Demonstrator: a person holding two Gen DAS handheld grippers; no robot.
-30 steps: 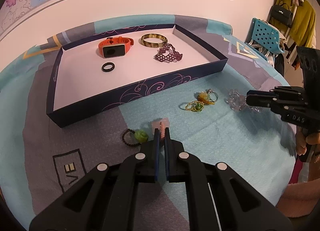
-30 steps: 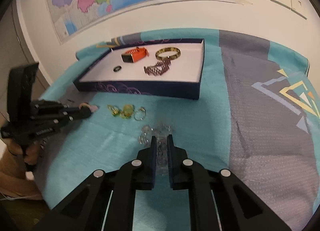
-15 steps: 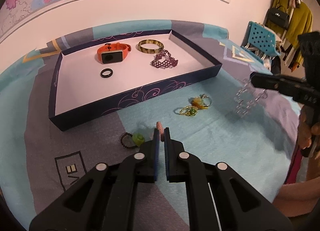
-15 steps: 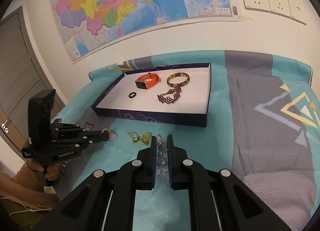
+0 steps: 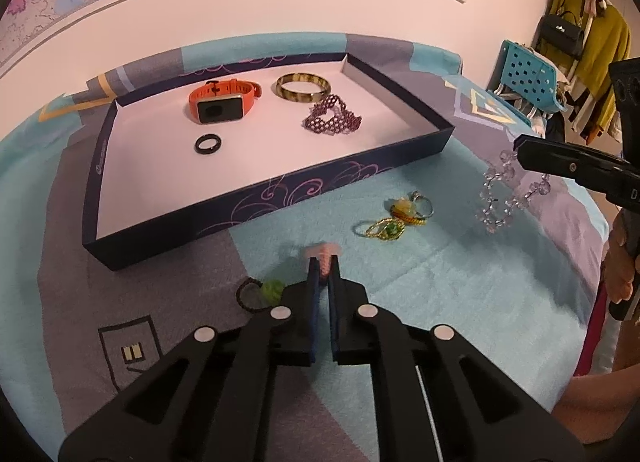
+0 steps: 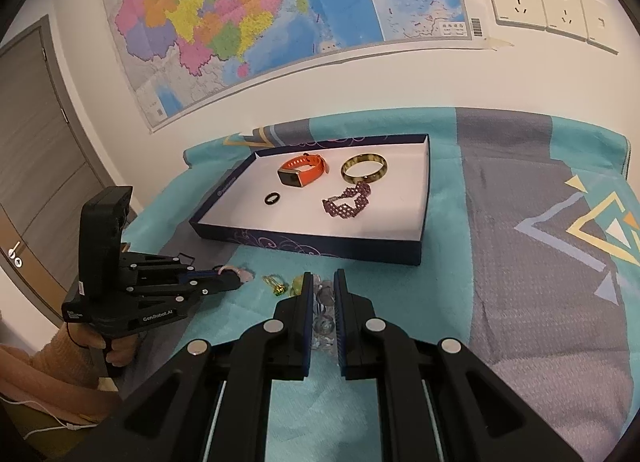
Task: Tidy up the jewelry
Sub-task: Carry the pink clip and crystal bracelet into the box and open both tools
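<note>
Both grippers are closed on jewelry, above the cloth in front of the tray.

The right gripper [image 6: 321, 286] has lifted the clear bead bracelet [image 5: 505, 198] off the cloth since a second ago; it now hangs from the closed jaws. The left gripper [image 5: 324, 262] stays clamped on a small pink piece [image 5: 322, 251]. Only the right wrist view shows "GenRobot.AI" on the left gripper. Farther, the tray [image 5: 256, 204] holds an orange watch [image 5: 222, 100].

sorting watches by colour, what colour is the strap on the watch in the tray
Orange, on the watch with a dark screen; clearest in the left wrist view.
</note>
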